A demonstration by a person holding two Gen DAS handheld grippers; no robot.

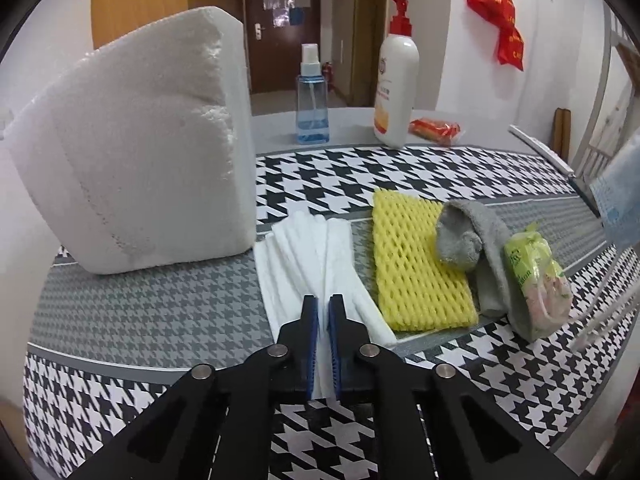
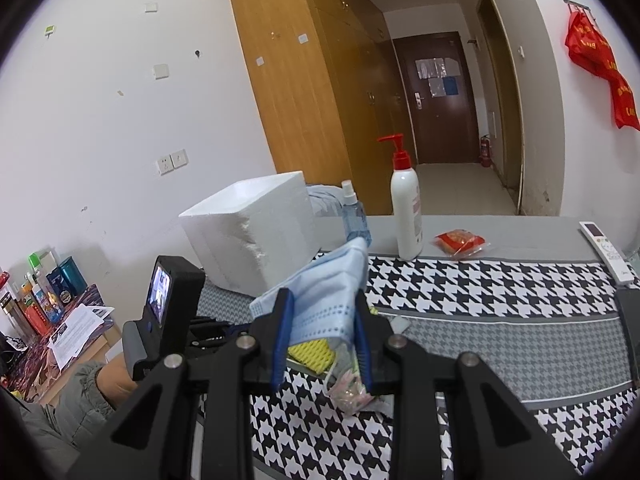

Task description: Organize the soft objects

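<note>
A white ribbed foam sheet [image 1: 304,248] lies on the houndstooth tablecloth [image 1: 160,312]. My left gripper [image 1: 324,304] is shut on its near edge, with white material showing between the blue pads. To its right lie a yellow foam net [image 1: 420,264], a grey sock [image 1: 476,248] and a green plastic packet [image 1: 536,276]. My right gripper [image 2: 323,294] is shut on a light blue face mask [image 2: 324,300] and holds it above the table, over the yellow net [image 2: 312,354] and the packet [image 2: 352,392]. The mask [image 1: 620,200] also shows at the right edge of the left wrist view.
A white styrofoam box [image 1: 132,152] stands at the left, close behind the foam sheet. At the back stand a blue spray bottle [image 1: 312,100] and a pump lotion bottle [image 1: 396,80], beside a red packet [image 1: 436,130]. A remote control [image 2: 606,250] lies far right. A person's sleeve [image 2: 72,400] is at lower left.
</note>
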